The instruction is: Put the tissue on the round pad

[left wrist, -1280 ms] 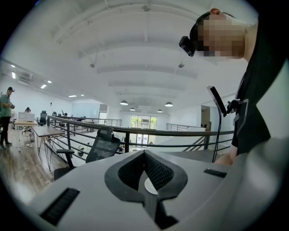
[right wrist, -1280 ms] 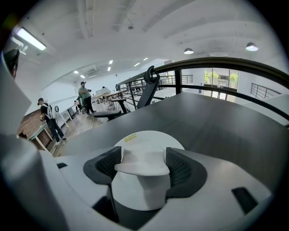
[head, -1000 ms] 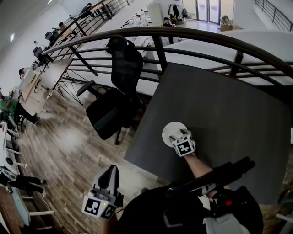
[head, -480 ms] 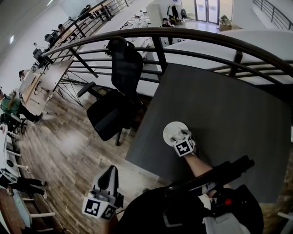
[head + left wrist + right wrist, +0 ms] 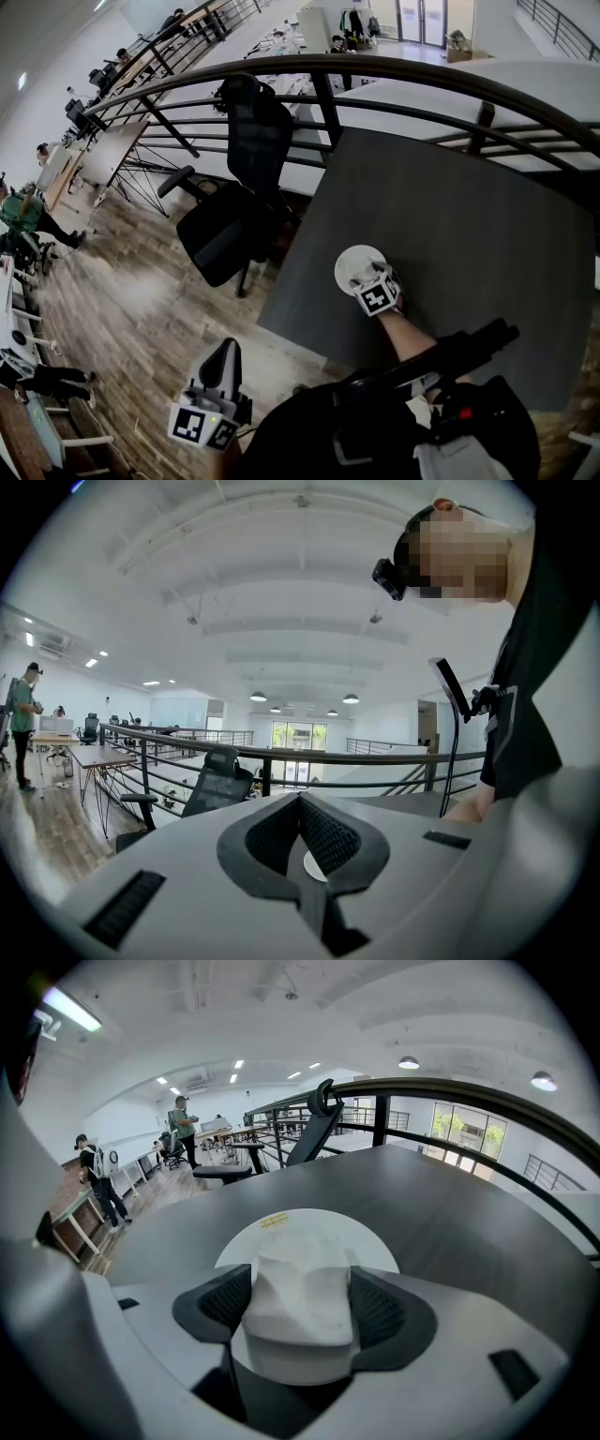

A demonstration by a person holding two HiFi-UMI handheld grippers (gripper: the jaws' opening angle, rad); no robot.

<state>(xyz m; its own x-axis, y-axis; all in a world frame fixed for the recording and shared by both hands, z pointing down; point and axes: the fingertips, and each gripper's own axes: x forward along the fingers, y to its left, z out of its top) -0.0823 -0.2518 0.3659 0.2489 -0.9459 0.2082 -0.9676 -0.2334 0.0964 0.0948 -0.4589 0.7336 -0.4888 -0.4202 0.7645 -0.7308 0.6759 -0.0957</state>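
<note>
White tissue [image 5: 302, 1309], a soft crumpled wad, sits clenched between the right tongs [image 5: 367, 280] right over the near part of the round pad [image 5: 314, 1230], which lies on the dark grey tabletop [image 5: 450, 216] close to its near-left edge. Whether the wad already touches the pad I cannot tell. To do the placing well, I would ease it a little farther toward the pad's middle and lower it until it rests. Then open the jaws fully and lift straight up, since soft paper may cling to the ribbed pads and drag off the pad. The left tongs [image 5: 227, 351] hang low on the left, off the tabletop, jaws pressed together on nothing. Counted: one tissue, one round pad, two tongs, one tabletop — and one black office chair [image 5: 234, 216] to its left.
</note>
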